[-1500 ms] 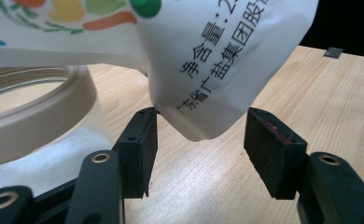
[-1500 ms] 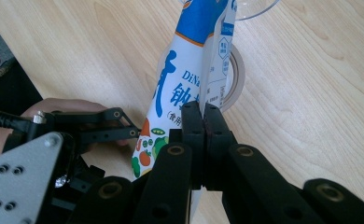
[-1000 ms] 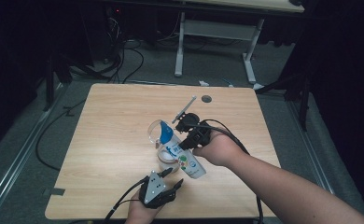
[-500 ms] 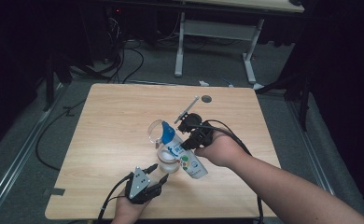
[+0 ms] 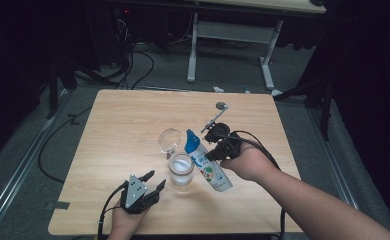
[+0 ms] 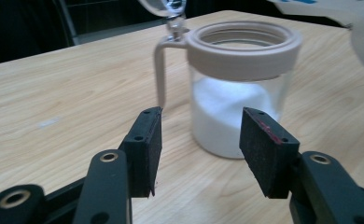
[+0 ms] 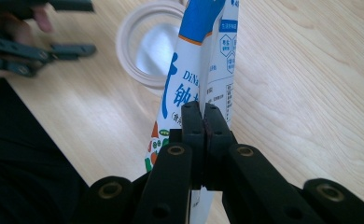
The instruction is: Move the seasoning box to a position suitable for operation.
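High view, left to right. The left gripper (image 5: pixel 152 186), black with a grey three-cornered plate on top, lies low over the near edge of the table (image 5: pixel 113 130), a pale wood-grain top with rounded corners. Its jaws point toward the jar (image 5: pixel 181 169) and stand apart from it; they have just been closing a little, are still well parted, and hold nothing. In the left gripper view the flat, matt black pads (image 6: pixel 150 140) frame the jar (image 6: pixel 238 88) without touching it.

The jar is a clear glass cylinder with a thick beige ring round its mouth and a fine white powder (image 6: pixel 231 112) filling its lower part. A thin beige arm runs down from the ring, and a wire hinge carries the round glass lid (image 5: pixel 169 139), which stands swung open on the far side.

Just right of the jar, the pouch (image 5: pixel 206 162) is a glossy soft packet, white with a blue top, printed characters and small coloured pictures. It slants with its blue end above and beside the jar's mouth.

The right gripper (image 5: pixel 218 150) clamps the pouch. In the right gripper view (image 7: pixel 203 116) the jaws are pressed together on its flattened edge.
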